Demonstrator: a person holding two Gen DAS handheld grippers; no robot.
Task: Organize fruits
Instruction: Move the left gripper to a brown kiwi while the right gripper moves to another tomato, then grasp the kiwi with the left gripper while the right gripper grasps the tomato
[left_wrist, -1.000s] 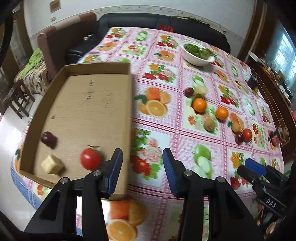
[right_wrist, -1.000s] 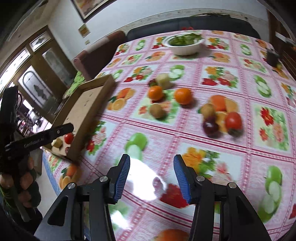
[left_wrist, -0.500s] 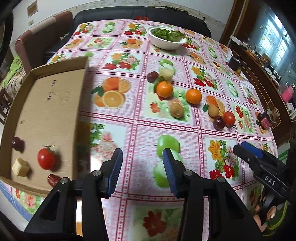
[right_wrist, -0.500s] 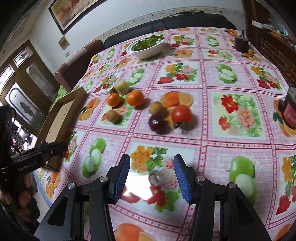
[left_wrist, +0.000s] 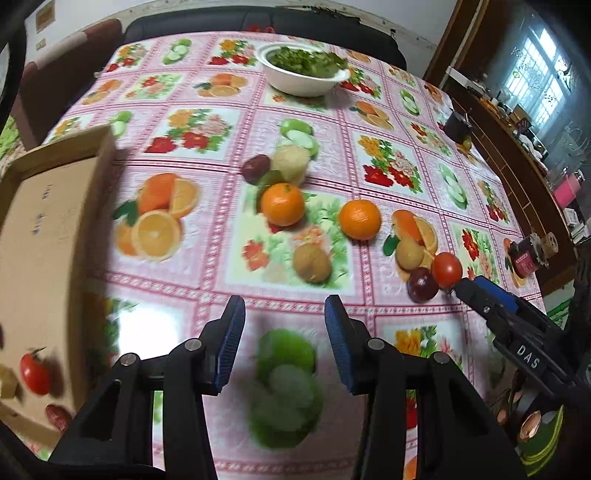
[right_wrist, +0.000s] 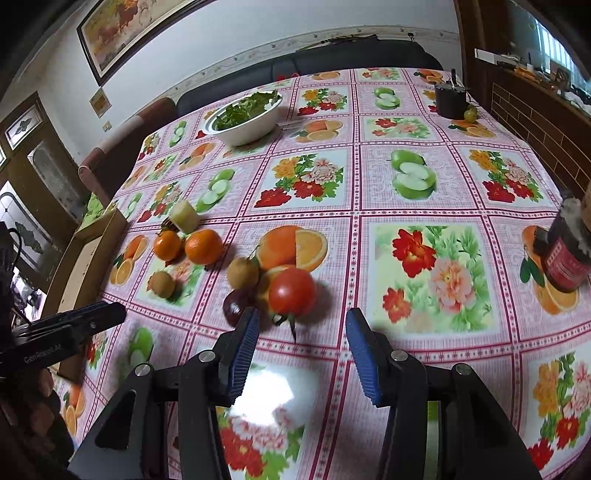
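Right hand-held gripper (right_wrist: 301, 345) — agape, empty

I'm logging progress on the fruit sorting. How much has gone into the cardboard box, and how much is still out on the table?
Done: the cardboard box holds a tomato, a pale cube and a red date. In hand: nothing; the right gripper, jaws open, is closing on the table tomato; the left gripper is open and empty. Left: two oranges, two kiwis, a dark plum, more.

bright window daylight, white glare on the tablecloth (right_wrist: 424, 122), motion blur, strong fisheye bending at edges
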